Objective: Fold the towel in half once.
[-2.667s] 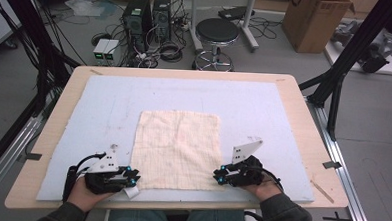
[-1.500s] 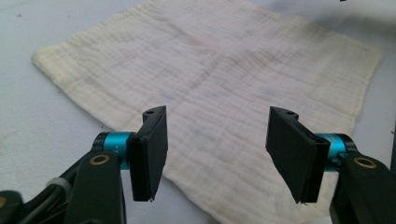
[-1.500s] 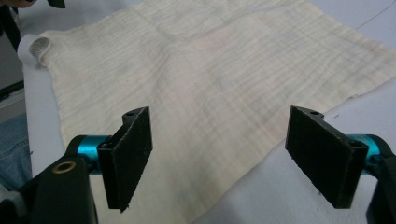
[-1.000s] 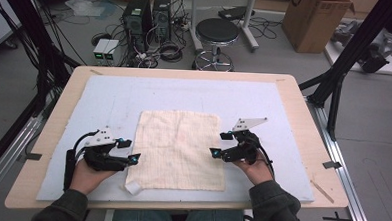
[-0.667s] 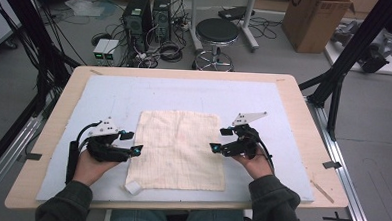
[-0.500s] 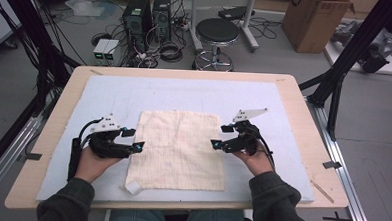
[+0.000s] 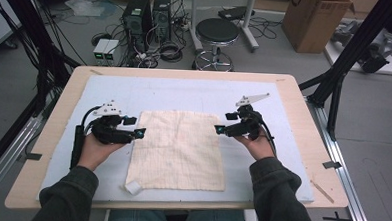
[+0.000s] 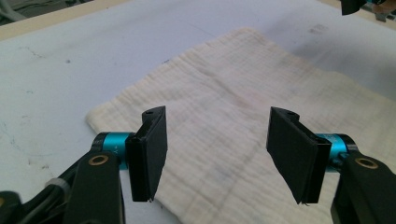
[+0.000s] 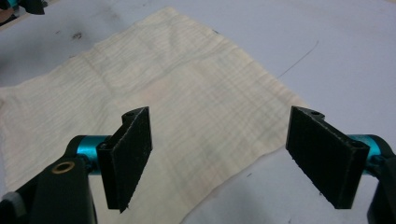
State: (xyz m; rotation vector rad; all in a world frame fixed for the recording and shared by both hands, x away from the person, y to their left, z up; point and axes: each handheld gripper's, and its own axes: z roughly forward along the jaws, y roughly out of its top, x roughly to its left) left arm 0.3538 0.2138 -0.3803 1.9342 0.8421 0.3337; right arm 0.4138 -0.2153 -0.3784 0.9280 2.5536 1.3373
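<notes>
The left gripper (image 7: 139, 133) is hovering at the left edge of the cream cloth (image 7: 178, 150), its jaws standing wide apart and holding nothing. The cloth is lying flat and spread out at the middle of the pale sheet (image 7: 185, 92) covering the worktop (image 7: 295, 90). The right gripper (image 7: 218, 128) is hovering at the cloth's right edge, jaws likewise spread and empty.

Grey floor (image 7: 20, 83), stool (image 7: 216, 31), cardboard box (image 7: 315, 20)
</notes>
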